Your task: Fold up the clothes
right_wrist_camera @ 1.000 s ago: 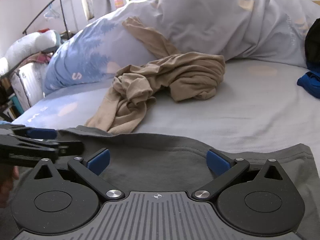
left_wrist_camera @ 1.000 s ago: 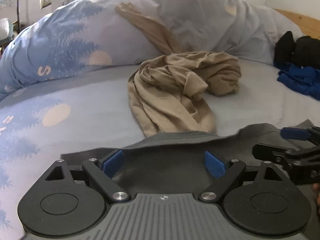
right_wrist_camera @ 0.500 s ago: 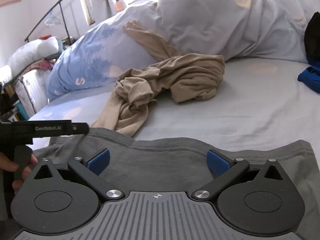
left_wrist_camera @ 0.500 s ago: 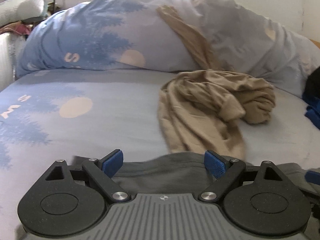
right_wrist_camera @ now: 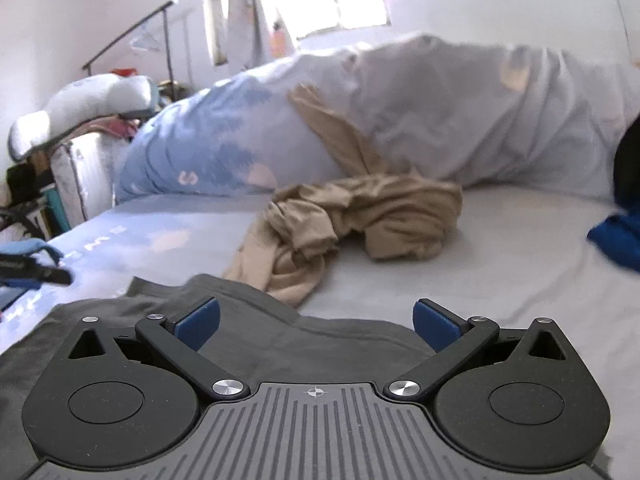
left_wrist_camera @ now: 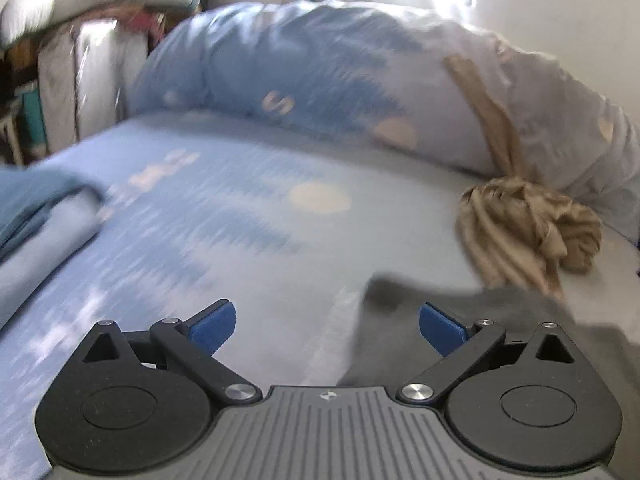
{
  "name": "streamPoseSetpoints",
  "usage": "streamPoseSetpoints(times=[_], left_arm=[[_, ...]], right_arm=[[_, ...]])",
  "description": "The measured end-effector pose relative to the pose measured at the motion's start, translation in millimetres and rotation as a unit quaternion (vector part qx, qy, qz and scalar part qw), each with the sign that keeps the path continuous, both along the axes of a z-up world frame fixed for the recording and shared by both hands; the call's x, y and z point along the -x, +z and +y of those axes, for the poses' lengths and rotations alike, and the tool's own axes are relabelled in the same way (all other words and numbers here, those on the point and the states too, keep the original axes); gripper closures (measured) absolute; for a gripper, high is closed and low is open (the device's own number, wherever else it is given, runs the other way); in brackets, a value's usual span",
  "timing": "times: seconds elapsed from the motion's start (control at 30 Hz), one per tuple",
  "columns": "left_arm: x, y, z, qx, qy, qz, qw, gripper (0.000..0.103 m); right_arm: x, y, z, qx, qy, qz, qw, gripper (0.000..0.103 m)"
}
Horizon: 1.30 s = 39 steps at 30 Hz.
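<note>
A dark grey garment [right_wrist_camera: 280, 336] lies flat on the bed under my right gripper [right_wrist_camera: 316, 322], which is open above its near edge with nothing between the fingers. In the blurred left wrist view the same grey garment [left_wrist_camera: 500, 320] shows at the lower right, partly under the right finger. My left gripper [left_wrist_camera: 326, 324] is open over the blue bedsheet [left_wrist_camera: 200, 240] just left of the garment's edge. The left gripper's tip [right_wrist_camera: 36, 274] appears at the far left of the right wrist view. A crumpled tan garment [right_wrist_camera: 360, 216] lies beyond.
A rolled duvet [right_wrist_camera: 440, 120] runs across the back of the bed. Blue clothing [right_wrist_camera: 618, 240] and something black sit at the right edge. A folded blue cloth [left_wrist_camera: 36, 208] lies at the left. Furniture and bags crowd the room's left side.
My left gripper has swung left, off the grey garment and over the bare sheet; its view is motion-blurred. The right gripper's view has tilted up a little. Both stay open.
</note>
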<state>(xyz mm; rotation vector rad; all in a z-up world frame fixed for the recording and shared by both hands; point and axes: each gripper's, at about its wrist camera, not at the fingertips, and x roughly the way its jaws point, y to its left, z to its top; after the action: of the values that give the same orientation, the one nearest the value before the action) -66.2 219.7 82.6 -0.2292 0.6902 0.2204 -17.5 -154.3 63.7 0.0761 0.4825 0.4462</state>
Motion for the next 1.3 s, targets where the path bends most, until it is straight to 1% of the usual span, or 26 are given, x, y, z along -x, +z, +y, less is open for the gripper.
streamPoseSetpoints(times=[0.07, 0.17, 0.2, 0.3, 0.37, 0.43, 0.57, 0.7, 0.77, 0.8, 0.83, 0.87, 0.9, 0.93, 0.97, 1.0, 1.03, 1.07, 1.1, 1.13, 1.17, 1.23, 1.3], left_arm=[[29.2, 7.1, 14.2, 0.016, -0.007, 0.004, 0.9998, 0.0], [74.3, 14.4, 32.1, 0.055, -0.017, 0.013, 0.9983, 0.0], [87.6, 14.1, 36.9, 0.071, -0.014, 0.017, 0.9973, 0.0], [118.8, 8.4, 51.3, 0.118, 0.014, 0.017, 0.9927, 0.0], [126.8, 2.6, 57.0, 0.149, 0.021, 0.025, 0.9883, 0.0], [128.0, -1.2, 58.8, 0.168, 0.017, 0.033, 0.9851, 0.0], [132.9, -3.3, 63.8, 0.185, 0.013, 0.031, 0.9821, 0.0], [141.5, -10.3, 79.1, 0.222, 0.007, 0.038, 0.9742, 0.0], [147.3, -17.1, 85.7, 0.245, 0.0, 0.045, 0.9685, 0.0], [148.4, -20.7, 87.3, 0.252, -0.004, 0.05, 0.9663, 0.0], [148.7, -23.9, 88.6, 0.255, -0.006, 0.054, 0.9655, 0.0], [148.4, -26.8, 89.8, 0.258, -0.008, 0.056, 0.9645, 0.0], [147.8, -29.8, 91.0, 0.262, -0.009, 0.058, 0.9633, 0.0], [148.3, -31.8, 91.9, 0.267, -0.01, 0.058, 0.9618, 0.0], [148.4, -33.7, 93.0, 0.274, -0.01, 0.058, 0.96, 0.0], [147.9, -35.5, 94.4, 0.281, -0.01, 0.058, 0.9579, 0.0], [147.3, -37.3, 96.0, 0.289, -0.01, 0.057, 0.9556, 0.0], [146.7, -39.1, 97.5, 0.297, -0.01, 0.057, 0.9532, 0.0], [145.7, -40.6, 98.3, 0.305, -0.012, 0.056, 0.9506, 0.0], [144.6, -42.5, 98.8, 0.314, -0.016, 0.056, 0.9477, 0.0], [143.6, -44.2, 98.5, 0.322, -0.02, 0.055, 0.9448, 0.0], [140.7, -48.0, 96.3, 0.341, -0.029, 0.051, 0.9383, 0.0], [137.0, -51.8, 92.8, 0.359, -0.041, 0.048, 0.9312, 0.0]], right_arm=[[13.4, 8.3, 0.0, 0.006, 0.006, -0.013, 1.0, 0.0], [43.4, 16.7, 7.6, 0.014, 0.021, -0.025, 0.999, 0.0], [54.3, 19.3, 10.7, 0.017, 0.026, -0.03, 0.999, 0.0], [109.1, 19.6, 39.4, 0.026, 0.05, -0.042, 0.998, 0.0], [146.4, 14.1, 76.5, 0.051, 0.093, -0.055, 0.993, 0.0], [182.1, 8.5, 112.6, 0.077, 0.134, -0.067, 0.986, 0.0], [197.5, -2.6, 155.0, 0.134, 0.159, -0.079, 0.975, 0.0], [213.0, -13.8, 197.4, 0.191, 0.183, -0.09, 0.96, 0.003], [220.7, -19.3, 218.5, 0.219, 0.195, -0.095, 0.951, 0.014], [224.5, -22.1, 229.1, 0.232, 0.201, -0.098, 0.947, 0.017], [228.4, -24.9, 239.7, 0.246, 0.207, -0.101, 0.942, 0.025], [232.3, -27.7, 250.3, 0.26, 0.212, -0.103, 0.936, 0.028], [236.1, -30.5, 260.9, 0.274, 0.218, -0.106, 0.931, 0.033], [239.9, -33.0, 271.3, 0.286, 0.223, -0.108, 0.925, 0.036], [243.4, -33.0, 280.0, 0.292, 0.227, -0.109, 0.923, 0.036], [245.0, -34.6, 282.0, 0.301, 0.23, -0.115, 0.918, 0.037], [246.5, -35.1, 283.6, 0.307, 0.234, -0.118, 0.915, 0.044], [248.2, -35.2, 284.7, 0.314, 0.237, -0.121, 0.911, 0.057], [250.0, -35.2, 286.2, 0.323, 0.238, -0.123, 0.908, 0.064], [251.4, -34.1, 287.0, 0.324, 0.242, -0.12, 0.907, 0.078], [251.5, -31.4, 286.5, 0.317, 0.243, -0.114, 0.909, 0.095], [249.1, -22.7, 282.8, 0.294, 0.231, -0.1, 0.922, 0.095], [242.2, -10.8, 274.9, 0.255, 0.217, -0.075, 0.939, 0.096]])
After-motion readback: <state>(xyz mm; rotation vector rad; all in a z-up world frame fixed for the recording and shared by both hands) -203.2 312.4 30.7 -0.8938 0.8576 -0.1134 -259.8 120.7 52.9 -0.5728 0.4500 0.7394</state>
